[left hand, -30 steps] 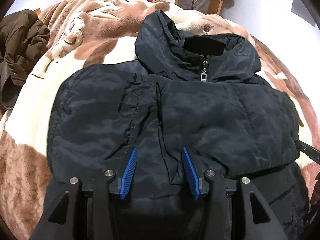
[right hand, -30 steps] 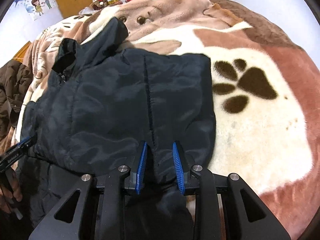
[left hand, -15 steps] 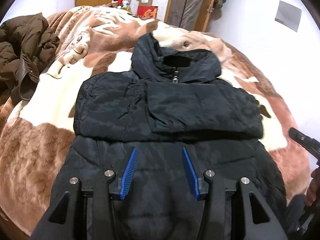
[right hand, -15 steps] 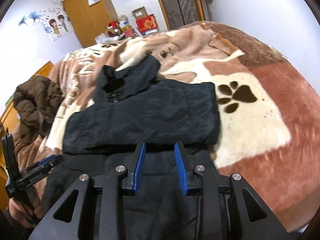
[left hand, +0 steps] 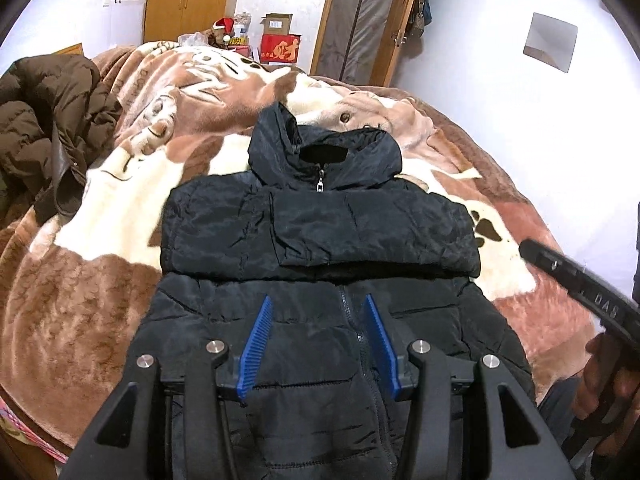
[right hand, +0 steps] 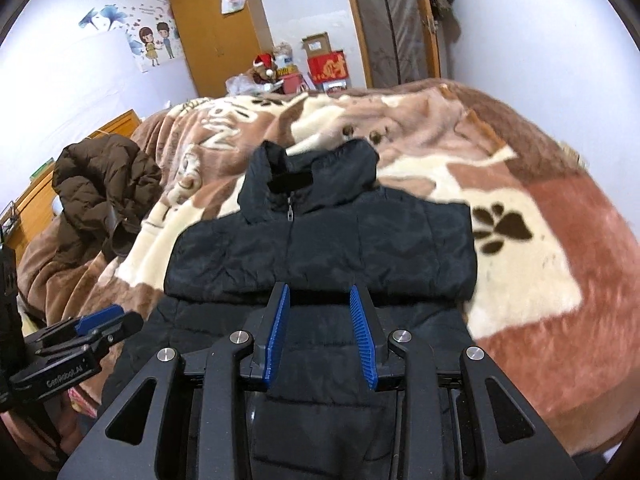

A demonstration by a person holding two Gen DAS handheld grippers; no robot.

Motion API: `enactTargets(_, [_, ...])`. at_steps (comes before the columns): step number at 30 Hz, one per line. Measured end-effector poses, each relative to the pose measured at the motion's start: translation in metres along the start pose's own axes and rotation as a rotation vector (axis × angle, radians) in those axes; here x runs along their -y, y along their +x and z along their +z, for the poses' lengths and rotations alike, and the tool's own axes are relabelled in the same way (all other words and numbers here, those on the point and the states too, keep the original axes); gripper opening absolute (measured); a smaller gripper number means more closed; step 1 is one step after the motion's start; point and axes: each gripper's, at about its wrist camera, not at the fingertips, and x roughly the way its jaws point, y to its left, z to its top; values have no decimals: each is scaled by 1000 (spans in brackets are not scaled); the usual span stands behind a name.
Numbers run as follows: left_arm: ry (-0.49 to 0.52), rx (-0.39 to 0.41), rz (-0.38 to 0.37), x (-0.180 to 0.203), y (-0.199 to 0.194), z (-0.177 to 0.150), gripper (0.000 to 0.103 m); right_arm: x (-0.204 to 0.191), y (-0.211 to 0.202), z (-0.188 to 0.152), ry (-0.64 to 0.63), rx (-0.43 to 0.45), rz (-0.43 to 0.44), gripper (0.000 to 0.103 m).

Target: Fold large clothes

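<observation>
While both tools hang in the air over the near end of the bed, the big black jacket (left hand: 320, 240) lies flat on the brown and cream blanket (left hand: 100, 280) right in front of them. Its two sleeves are folded across the chest, one partly on top of the other, and the hood (left hand: 324, 152) points away toward the far wall. The left gripper (left hand: 320, 344) has its blue fingers wide apart with nothing between them, and the bottom half of the jacket shows below and past them. The right gripper (right hand: 320, 332) also has its blue fingers spread apart and holds nothing; the folded sleeves sit just beyond its tips. Off to the left of both tools, a brown puffy coat (right hand: 104, 184) is heaped up on the blanket, well away from the black jacket. Far behind the hood stand a red box (left hand: 279, 50) and a wooden wardrobe (right hand: 220, 32).
</observation>
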Motion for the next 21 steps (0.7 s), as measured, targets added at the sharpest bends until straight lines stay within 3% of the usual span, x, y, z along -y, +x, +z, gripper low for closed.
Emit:
enactTargets(10, [51,80,16,8,0,62,55,-12,3,77,-107,124,-5,33])
enactTargets(13, [66,94,21,5,11,86,56,-12,19,98,-134,112,27,34])
enactTargets(16, [76,103,28,-1,26,110,59,-5,44,116,-139,95,21,43])
enactTargets(21, [65,63,33,-19,74,150,62,18,109,140,-117,-11,17,43])
